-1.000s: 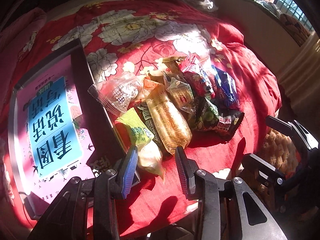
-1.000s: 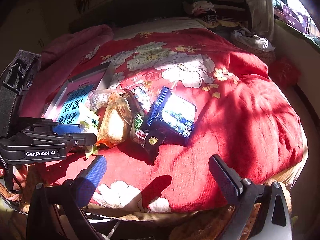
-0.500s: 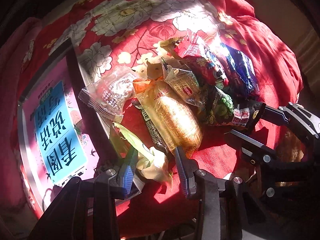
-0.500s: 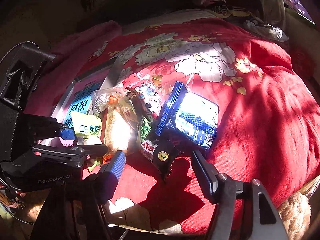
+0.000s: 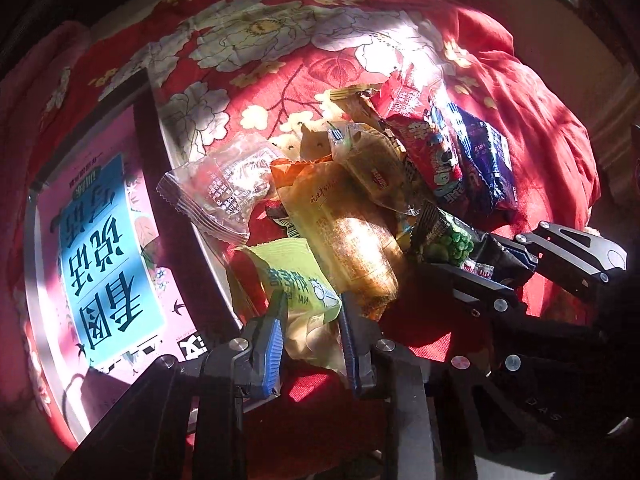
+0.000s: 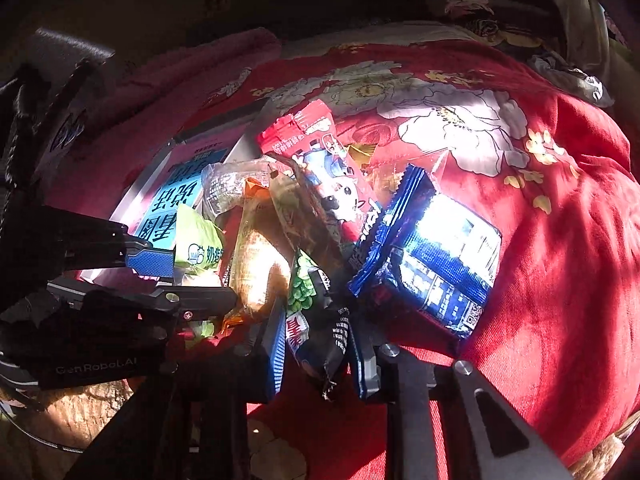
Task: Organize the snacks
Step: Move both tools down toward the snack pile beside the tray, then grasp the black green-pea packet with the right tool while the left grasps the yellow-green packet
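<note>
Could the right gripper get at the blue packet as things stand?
Probably not yet: the right gripper, whose jaws have just been closing, is shut on the pea packet. The blue packet lies uncovered beside it, so the way is otherwise free.

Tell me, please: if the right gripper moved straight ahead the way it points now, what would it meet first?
The right gripper is already shut on the black green-pea packet. Beyond it, probably the blue packet or the red cartoon packet; depth is unclear.
</note>
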Motion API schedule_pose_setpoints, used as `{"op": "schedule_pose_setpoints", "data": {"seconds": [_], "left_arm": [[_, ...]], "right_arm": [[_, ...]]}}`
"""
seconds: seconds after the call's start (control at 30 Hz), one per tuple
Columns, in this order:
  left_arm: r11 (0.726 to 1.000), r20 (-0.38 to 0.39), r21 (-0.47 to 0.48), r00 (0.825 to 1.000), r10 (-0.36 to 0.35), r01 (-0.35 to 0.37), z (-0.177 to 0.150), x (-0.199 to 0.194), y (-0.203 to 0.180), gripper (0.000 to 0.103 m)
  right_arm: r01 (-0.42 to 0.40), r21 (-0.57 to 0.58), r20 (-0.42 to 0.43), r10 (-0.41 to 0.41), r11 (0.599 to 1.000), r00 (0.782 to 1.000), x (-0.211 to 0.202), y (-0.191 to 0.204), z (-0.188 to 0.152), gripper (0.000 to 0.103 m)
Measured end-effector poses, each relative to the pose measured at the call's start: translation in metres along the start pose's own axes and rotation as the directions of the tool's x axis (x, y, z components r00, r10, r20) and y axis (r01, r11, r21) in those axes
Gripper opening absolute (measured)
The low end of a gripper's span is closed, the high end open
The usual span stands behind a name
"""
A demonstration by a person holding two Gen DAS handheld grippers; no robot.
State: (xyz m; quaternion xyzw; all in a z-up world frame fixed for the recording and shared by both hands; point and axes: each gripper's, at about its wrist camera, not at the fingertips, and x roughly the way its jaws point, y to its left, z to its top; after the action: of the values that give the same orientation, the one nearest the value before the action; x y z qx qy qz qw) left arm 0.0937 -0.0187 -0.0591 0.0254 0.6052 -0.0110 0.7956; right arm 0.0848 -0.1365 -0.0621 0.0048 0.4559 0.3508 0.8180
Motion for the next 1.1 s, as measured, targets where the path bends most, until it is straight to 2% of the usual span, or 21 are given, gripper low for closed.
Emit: {"op": "schedule_pose_setpoints", "data": {"seconds": [0.3, 0.47, 0.7, 1.1], "left_arm": [[0.987, 0.086, -0.108, 0.990, -0.111, 0.120, -0.009, -0.021, 0.020, 0.018], [0.979, 0.120, -0.136, 0.984, -0.134, 0.150, -0.011, -0.031, 0.028, 0.014], [0.969, 0.187, -0.161, 0.970, -0.156, 0.187, -0.013, -0.049, 0.041, 0.008], [0.949, 0.256, -0.213, 0.951, -0.174, 0.231, -0.018, -0.065, 0.069, 0.006]], "right_arm": [[-0.060, 0.075, 0.084, 0.054, 0.995, 0.995, -0.029, -0.015, -0.005, 0.026], [-0.089, 0.070, 0.119, 0.080, 0.994, 0.990, -0.039, -0.013, -0.004, 0.026], [-0.085, 0.038, 0.140, 0.079, 0.996, 0.987, -0.045, -0.003, -0.005, 0.026], [-0.074, -0.017, 0.156, 0.076, 0.997, 0.985, -0.045, 0.014, 0.005, 0.026]]}}
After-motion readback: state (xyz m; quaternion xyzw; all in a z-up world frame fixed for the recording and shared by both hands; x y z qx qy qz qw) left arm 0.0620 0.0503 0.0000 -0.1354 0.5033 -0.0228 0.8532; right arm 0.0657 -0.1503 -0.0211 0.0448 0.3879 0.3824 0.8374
